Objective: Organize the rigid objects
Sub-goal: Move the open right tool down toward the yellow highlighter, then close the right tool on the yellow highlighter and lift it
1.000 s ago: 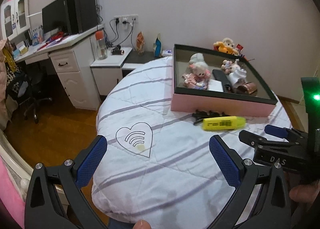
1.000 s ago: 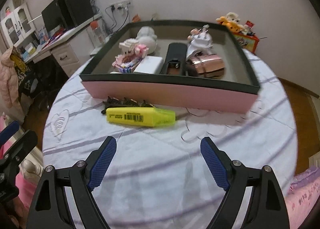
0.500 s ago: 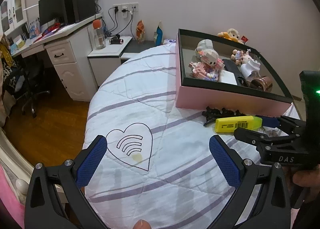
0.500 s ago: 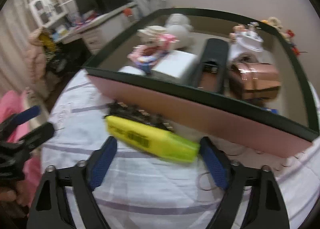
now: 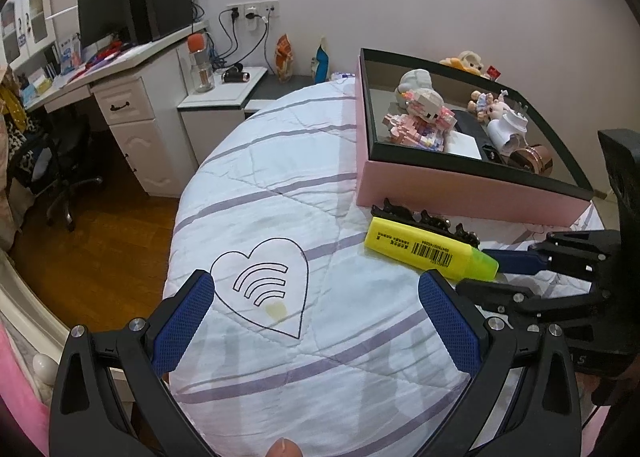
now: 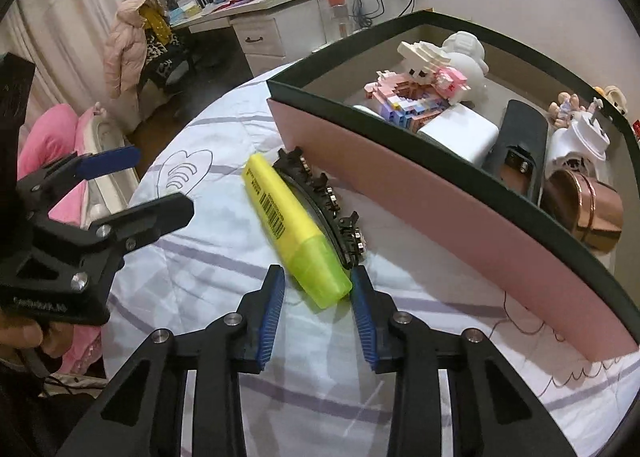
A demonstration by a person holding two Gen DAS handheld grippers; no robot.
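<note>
A yellow highlighter lies on the white quilt beside a black hair clip, just in front of the pink box. My right gripper is open, its blue pads on either side of the highlighter's green cap end, not pressing it. In the left wrist view the highlighter and clip lie ahead to the right, with the right gripper at the cap. My left gripper is open and empty above the heart print.
The pink box holds a block figure, a white plush, a white adapter, a black case and a copper cup. A white desk with a monitor, a chair and the wooden floor lie to the left.
My right gripper has moved in around the highlighter's cap end and its jaws have narrowed. My left gripper has shifted slightly closer to the box.
</note>
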